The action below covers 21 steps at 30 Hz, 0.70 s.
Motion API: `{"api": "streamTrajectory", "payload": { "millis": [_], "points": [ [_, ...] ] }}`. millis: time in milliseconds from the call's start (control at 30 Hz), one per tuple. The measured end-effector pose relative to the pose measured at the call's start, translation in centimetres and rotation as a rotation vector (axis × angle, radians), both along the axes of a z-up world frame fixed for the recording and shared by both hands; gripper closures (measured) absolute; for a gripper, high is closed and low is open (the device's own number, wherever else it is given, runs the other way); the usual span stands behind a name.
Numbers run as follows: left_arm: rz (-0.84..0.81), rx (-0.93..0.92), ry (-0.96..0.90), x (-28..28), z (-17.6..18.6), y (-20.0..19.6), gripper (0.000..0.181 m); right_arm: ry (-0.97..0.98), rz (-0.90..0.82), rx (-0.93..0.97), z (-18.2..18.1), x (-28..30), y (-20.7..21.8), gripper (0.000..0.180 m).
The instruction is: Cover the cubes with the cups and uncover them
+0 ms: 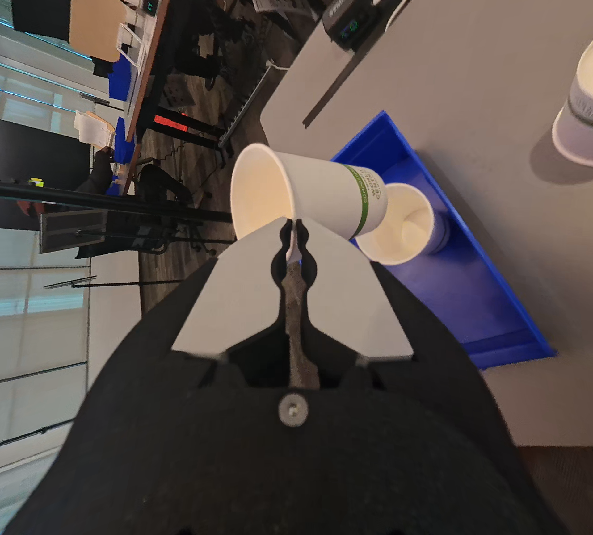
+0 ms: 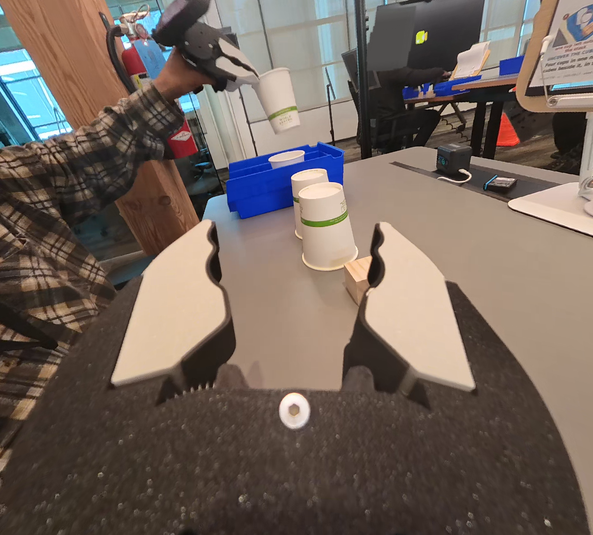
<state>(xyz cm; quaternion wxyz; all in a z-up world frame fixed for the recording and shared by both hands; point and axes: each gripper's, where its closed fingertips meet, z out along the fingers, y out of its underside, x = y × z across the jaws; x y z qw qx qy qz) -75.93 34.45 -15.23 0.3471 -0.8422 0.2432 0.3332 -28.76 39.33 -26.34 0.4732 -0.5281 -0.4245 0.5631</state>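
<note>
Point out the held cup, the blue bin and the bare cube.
held cup (image 2: 278,99): right wrist view, on its side wall.
blue bin (image 2: 260,195): right wrist view, on its front wall.
cube (image 2: 356,279): right wrist view, on its visible side face.

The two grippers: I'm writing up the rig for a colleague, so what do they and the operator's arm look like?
Both match. The right gripper has a black, speckled, foam-like body with a pale hex screw in the middle, and flat light-grey fingers with black wavy inner pads. The left gripper is the same build with a silver screw. No cables show. The arm wears a brown, black and cream plaid sleeve.
</note>
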Motion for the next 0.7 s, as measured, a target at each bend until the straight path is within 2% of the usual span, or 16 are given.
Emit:
{"api": "streamTrajectory", "payload": {
  "millis": [33, 167, 333, 533, 700],
  "points": [
    [-0.011, 0.022, -0.021, 0.5, 0.7, 0.1, 0.179, 0.007, -0.006, -0.001, 0.1, 0.1, 0.0, 0.089],
    [-0.091, 0.114, -0.123, 3.6, 3.0, 1.1, 0.178, 0.047, -0.044, -0.003, 0.6, 0.5, 0.1, 0.086],
    [-0.266, 0.225, -0.338, 10.5, 4.7, 2.9, 0.178, 0.112, -0.112, 0.01, 1.7, 1.2, 0.1, 0.08],
    [-0.472, 0.272, -0.555, 20.9, 3.3, 4.9, 0.179, 0.12, -0.235, 0.039, 1.8, 0.9, 0.5, 0.056],
    [-0.621, 0.286, -0.742, 29.6, 1.3, 5.5, 0.179, 0.111, -0.279, 0.038, 0.8, -0.5, 0.6, 0.045]
  ]
}}
